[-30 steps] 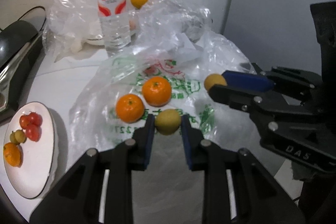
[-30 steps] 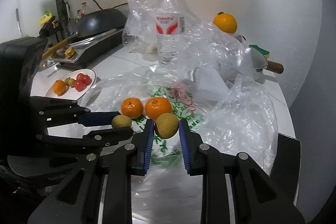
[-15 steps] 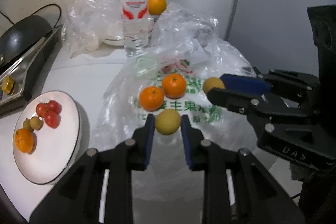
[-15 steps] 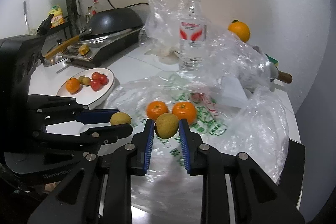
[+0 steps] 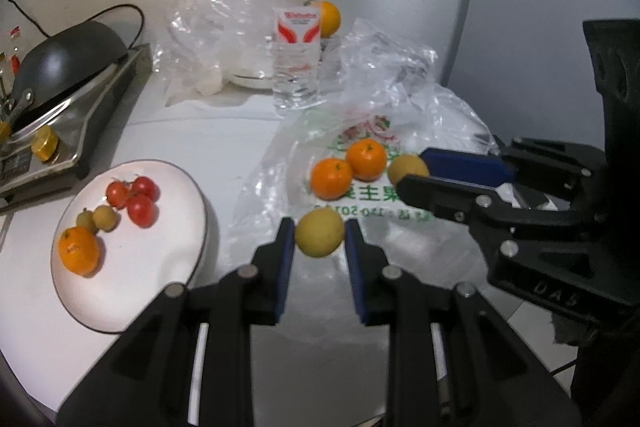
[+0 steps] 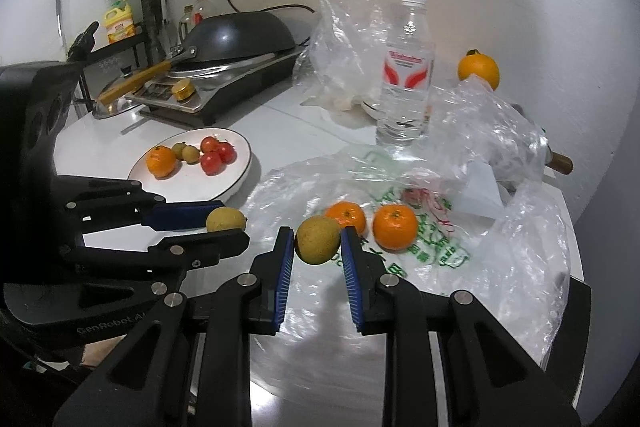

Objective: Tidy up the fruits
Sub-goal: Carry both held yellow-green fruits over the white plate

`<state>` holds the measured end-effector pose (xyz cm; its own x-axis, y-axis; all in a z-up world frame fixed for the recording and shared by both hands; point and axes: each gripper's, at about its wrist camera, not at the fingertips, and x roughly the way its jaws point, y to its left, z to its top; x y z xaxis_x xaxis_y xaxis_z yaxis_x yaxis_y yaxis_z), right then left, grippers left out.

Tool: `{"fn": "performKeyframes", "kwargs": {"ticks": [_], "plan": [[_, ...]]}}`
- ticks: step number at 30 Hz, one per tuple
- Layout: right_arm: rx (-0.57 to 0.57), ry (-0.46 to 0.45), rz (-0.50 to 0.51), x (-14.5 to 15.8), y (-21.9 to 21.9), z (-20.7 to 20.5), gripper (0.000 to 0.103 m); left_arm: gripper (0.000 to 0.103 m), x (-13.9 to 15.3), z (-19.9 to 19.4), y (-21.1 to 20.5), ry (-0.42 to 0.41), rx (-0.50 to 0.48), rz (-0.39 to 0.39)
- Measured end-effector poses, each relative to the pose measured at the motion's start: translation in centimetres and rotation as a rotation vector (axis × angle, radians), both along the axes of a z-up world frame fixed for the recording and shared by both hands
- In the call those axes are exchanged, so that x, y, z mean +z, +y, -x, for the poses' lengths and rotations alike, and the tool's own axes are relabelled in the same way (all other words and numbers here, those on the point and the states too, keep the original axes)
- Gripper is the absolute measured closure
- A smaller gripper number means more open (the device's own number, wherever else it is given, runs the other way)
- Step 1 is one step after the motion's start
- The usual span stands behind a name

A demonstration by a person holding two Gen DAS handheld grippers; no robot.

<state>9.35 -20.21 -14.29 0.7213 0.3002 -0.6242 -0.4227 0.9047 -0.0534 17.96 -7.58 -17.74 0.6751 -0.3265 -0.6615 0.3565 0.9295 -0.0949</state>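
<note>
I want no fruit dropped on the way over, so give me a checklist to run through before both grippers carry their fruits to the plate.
1. Left gripper shut on its yellow-green fruit: ok.
2. Right gripper shut on its brownish-green fruit: ok.
3. Free space on the white plate: ok, its near half is bare.
4. Both fruits lifted clear of the plastic bag: cannot tell.
5. Two oranges remain on the bag, out of the path to the plate: ok.
</note>
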Motion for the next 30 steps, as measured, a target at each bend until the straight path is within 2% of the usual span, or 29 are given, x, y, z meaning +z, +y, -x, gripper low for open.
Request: {"fn": "performKeyframes", "kwargs": {"ticks": [9,17,30], "plan": [[0.026,0.001,0.019,-0.1,3.1,-0.2,0.077,0.077,-0.1,0.3,3.5,-0.003,0.027,0.011],[0.057,0.012,0.029,-0.6,6.0,-0.8,0.077,0.077,-1.0,0.1,7.4,-0.014,0.133,-0.019],[0.129,0.026,0.036,-1.5,9.6,-2.3,0.077,0.077,-1.9,-1.1,11.0,-0.019,0.199,-0.044]]}}
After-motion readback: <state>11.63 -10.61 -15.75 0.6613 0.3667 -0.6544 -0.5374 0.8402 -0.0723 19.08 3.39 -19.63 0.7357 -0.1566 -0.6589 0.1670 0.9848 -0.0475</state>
